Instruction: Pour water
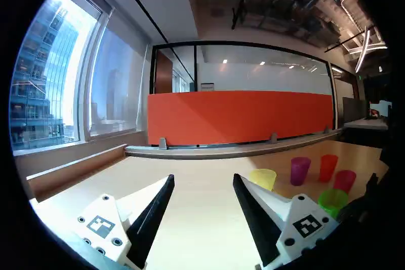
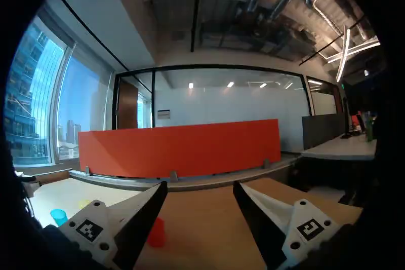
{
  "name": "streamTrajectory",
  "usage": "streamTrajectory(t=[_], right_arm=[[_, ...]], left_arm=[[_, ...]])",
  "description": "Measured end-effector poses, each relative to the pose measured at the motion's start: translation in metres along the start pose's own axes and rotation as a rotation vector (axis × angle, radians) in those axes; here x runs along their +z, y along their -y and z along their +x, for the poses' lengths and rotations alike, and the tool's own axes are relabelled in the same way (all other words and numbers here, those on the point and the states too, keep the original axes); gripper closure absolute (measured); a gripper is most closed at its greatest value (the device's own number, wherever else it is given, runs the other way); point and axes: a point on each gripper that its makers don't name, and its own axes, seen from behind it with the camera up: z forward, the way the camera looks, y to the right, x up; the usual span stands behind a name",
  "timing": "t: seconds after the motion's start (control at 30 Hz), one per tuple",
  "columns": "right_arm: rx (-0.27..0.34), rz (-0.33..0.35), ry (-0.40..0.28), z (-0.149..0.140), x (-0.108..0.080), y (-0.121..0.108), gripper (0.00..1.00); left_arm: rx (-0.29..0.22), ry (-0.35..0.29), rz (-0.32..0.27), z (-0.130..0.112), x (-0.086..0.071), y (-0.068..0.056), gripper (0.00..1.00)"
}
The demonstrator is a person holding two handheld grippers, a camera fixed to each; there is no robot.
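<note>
Left gripper view: left gripper [image 1: 202, 178] fingers were spread, nothing between them. Five plastic cups stood clustered beyond and right of the right finger: yellow cup [image 1: 263, 178] nearest its tip, then purple cup [image 1: 299, 170], orange cup [image 1: 328, 167], pink cup [image 1: 344, 180] and green cup [image 1: 332, 201], whose lower part was cut off. They stood close, so a wide approach could topple a neighbour. Whether any held water could not be told

Right gripper view: right gripper [image 2: 200, 185] fingers were spread, empty. A red cup [image 2: 156, 233] sat just beyond the left finger, one side hidden by it. A blue cup [image 2: 58, 216] was farther left. That finger could clip the red cup
</note>
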Motion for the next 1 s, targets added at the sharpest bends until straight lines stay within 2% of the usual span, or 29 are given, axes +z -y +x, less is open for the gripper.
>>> streamTrajectory(t=[0.57,1.0], right_arm=[[-0.012,0.011,0.003,0.003,0.002,0.008,0.00],[-0.017,0.016,-0.004,0.009,0.001,0.011,0.00]], left_arm=[[-0.013,0.011,-0.017,-0.020,0.007,-0.004,0.15],[-0.020,0.022,-0.033,-0.022,0.008,-0.008,0.15]])
